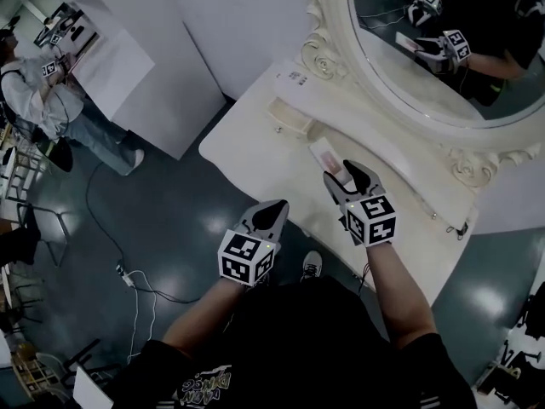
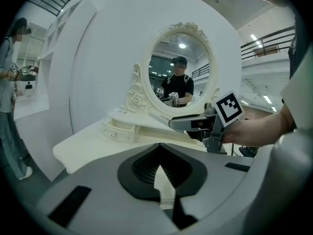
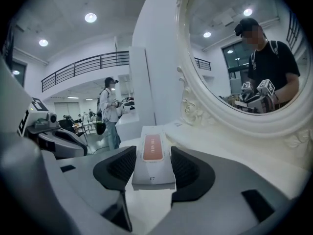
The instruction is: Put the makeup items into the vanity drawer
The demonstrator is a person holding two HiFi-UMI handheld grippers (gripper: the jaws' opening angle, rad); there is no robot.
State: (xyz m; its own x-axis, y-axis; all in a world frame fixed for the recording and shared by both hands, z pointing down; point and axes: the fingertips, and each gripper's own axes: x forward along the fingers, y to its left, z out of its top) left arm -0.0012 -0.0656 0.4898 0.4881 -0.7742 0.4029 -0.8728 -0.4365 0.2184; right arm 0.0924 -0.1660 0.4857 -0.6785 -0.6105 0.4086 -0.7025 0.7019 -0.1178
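"What does the right gripper view add?"

"One white makeup box, marked 07, clamped in the right gripper. The head view only shows its end above the vanity top."

"And the left gripper?"

"Jaws together, empty, level, off the vanity's edge. One small drawer, seemingly pulled out."

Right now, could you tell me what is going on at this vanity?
A person stands at a white vanity with a gripper in each hand. The right gripper is shut on a white box with a pink label, held over the vanity top. The left gripper is shut and empty, off the front edge. The small drawer lies ahead; the box is not yet in it.
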